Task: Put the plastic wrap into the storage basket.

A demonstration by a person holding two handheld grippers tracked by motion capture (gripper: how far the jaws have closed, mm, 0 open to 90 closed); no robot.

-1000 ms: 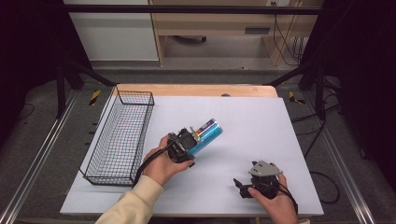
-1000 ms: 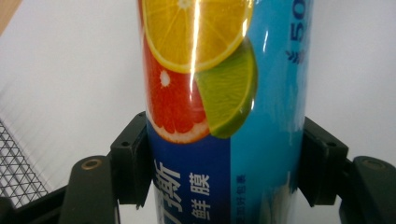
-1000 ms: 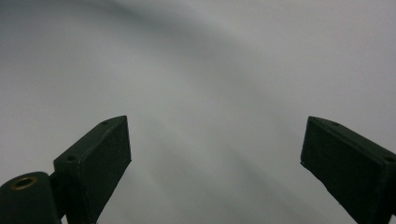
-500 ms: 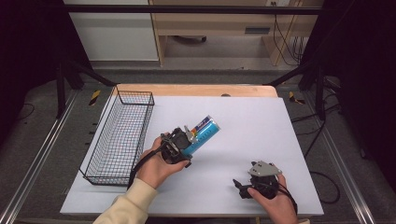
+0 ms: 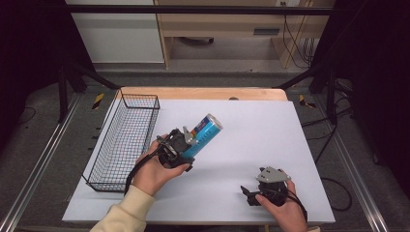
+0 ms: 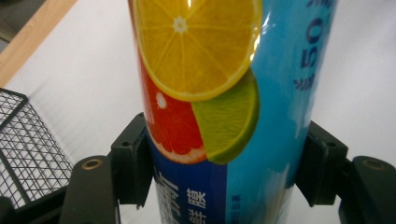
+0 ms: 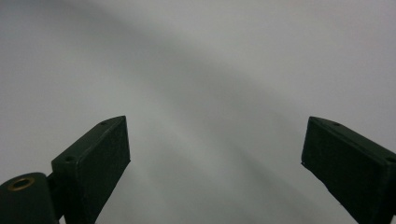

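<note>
A tall blue can (image 5: pixel 207 129) printed with orange, lime and grapefruit slices is held off the white table, tilted up and to the right. My left gripper (image 5: pixel 189 146) is shut on its lower part, near the table's middle left. In the left gripper view the two black jaws press on either side of the can (image 6: pixel 205 93), which runs up from my left gripper (image 6: pixel 227 168). My right gripper (image 5: pixel 247 192) rests low at the front right of the table. Its jaws stand wide apart over bare white surface in the right gripper view, so my right gripper (image 7: pixel 215 154) is open with nothing between them.
A black wire basket (image 5: pixel 123 140) stands along the table's left side, just left of the left hand; its corner (image 6: pixel 23 140) appears in the left gripper view. The white table top (image 5: pixel 261 130) has a wooden strip along its far edge (image 5: pixel 203 93).
The left hand has risen and shifted a little left toward the basket, carrying the can, which now tilts more steeply. The right hand has stayed put.
</note>
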